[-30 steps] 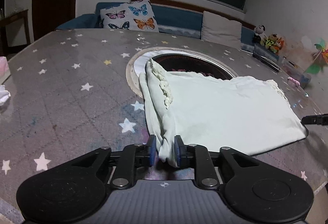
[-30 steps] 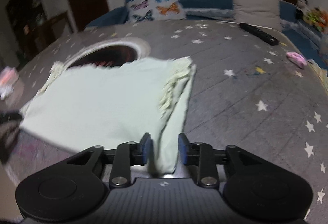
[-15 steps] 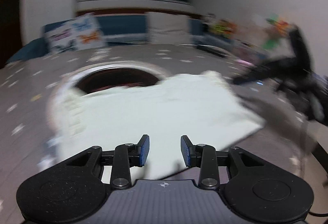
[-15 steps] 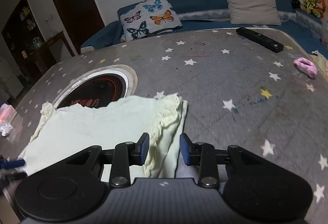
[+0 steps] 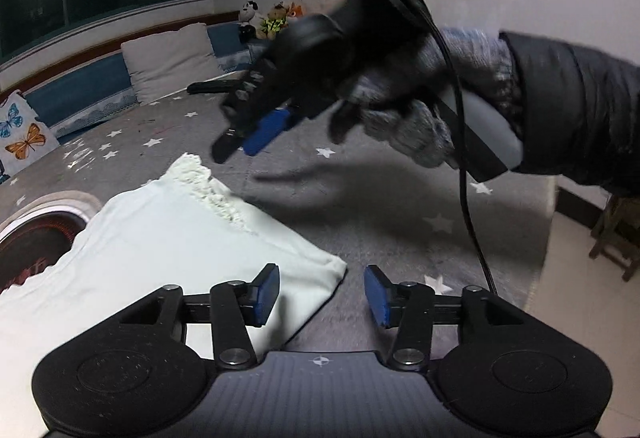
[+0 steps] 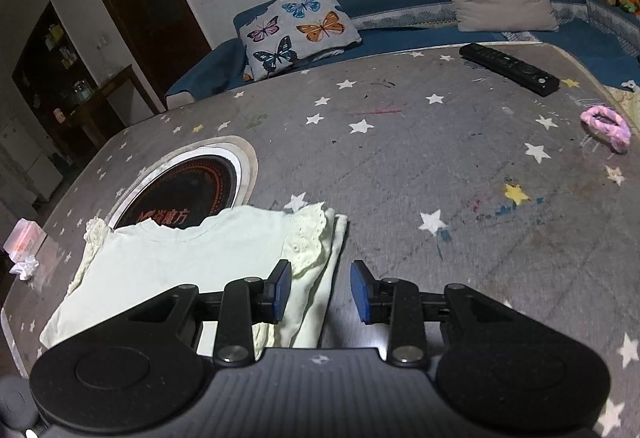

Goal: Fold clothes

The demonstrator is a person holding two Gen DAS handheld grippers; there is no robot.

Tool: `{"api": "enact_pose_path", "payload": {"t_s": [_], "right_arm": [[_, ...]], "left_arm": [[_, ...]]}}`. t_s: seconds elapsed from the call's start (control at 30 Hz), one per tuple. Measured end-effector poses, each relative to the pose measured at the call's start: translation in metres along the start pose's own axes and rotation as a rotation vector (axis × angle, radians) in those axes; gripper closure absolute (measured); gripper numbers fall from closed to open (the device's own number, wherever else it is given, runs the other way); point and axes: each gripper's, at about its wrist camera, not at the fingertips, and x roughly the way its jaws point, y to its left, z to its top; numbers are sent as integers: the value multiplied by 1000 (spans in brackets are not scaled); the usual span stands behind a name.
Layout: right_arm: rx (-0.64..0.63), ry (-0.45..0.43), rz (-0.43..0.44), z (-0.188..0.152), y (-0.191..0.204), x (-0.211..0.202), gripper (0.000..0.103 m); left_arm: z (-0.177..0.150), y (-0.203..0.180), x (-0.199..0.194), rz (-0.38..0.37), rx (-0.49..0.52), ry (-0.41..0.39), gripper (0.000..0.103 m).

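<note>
A pale green top with lace sleeve ruffles lies flat on the star-print table, both side edges folded in. My left gripper hovers over the lower right corner of the top. Its jaws are opening, and the pads press on nothing. My right gripper stands open just above the top's folded right edge, which runs under its left finger. In the left wrist view the right gripper hangs over the table in a gloved hand, above and beyond the ruffle.
A round cooktop set into the table lies partly under the top's collar. A black remote and a pink scrunchie lie at the far right. A tissue pack sits at the left edge. A sofa with a butterfly pillow stands behind the table.
My left gripper let go of the folded left edge, swung right across the top to its lower right corner, and its jaws widened. The right gripper drew back slightly along the right edge.
</note>
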Motion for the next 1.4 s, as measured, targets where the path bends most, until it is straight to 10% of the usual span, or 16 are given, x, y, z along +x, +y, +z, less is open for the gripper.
{"api": "enact_pose_path", "payload": {"t_s": [0.27,0.6,0.93,1.1,1.4], "right_arm": [[-9,24,30,16,-5,27,65],[-32,57,11,23,3,64,66],[-8,17,-30,24,-4,66,64],[23,29,-5,26,0,67,92],[13,-10,-14,44,31,47,96]], "left_arm": [[-4,-8,21,16,-13,26,56],[-7,7,22,26,-72,8,89],[-15,12,9,-7,-121,-9,90],[-8,26,6,-21,-165,-31,92],[-17,58,-55,-18,-321,-163,92]]}}
